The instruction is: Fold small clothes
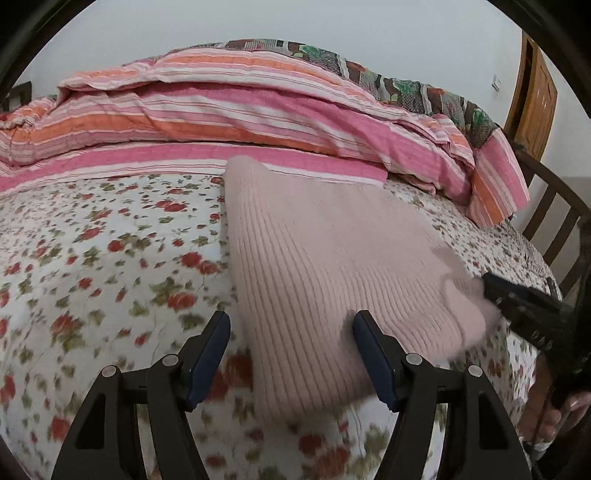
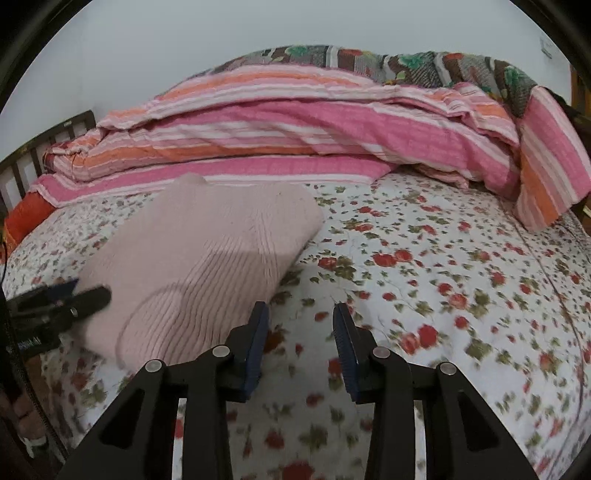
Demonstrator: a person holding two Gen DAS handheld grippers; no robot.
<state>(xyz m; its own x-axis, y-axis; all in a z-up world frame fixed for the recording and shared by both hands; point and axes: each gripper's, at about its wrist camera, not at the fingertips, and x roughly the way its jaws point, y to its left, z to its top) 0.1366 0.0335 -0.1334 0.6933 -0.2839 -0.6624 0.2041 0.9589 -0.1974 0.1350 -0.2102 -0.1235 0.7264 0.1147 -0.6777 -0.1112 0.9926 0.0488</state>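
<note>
The pink ribbed sweater (image 1: 332,243) lies folded on the flowered bed sheet (image 1: 110,251), in front of the striped quilt (image 1: 236,118). It looks soft, light and floppy; its near corners seem best for gripping. The left hand-held gripper (image 1: 291,354) straddles its near edge, tilted down, released. The right hand-held gripper (image 2: 301,339) is beside it, released and empty.

I am looking into a bedroom in someone's home. A bed (image 1: 92,240) with a flowered sheet fills my view, a striped pink and orange quilt (image 1: 240,110) bunched along its far side with a patterned blanket (image 2: 424,66) behind it. I also see a dark slatted bed frame (image 1: 554,218), plain pale walls (image 1: 295,22) and a wooden door (image 1: 535,96).
</note>
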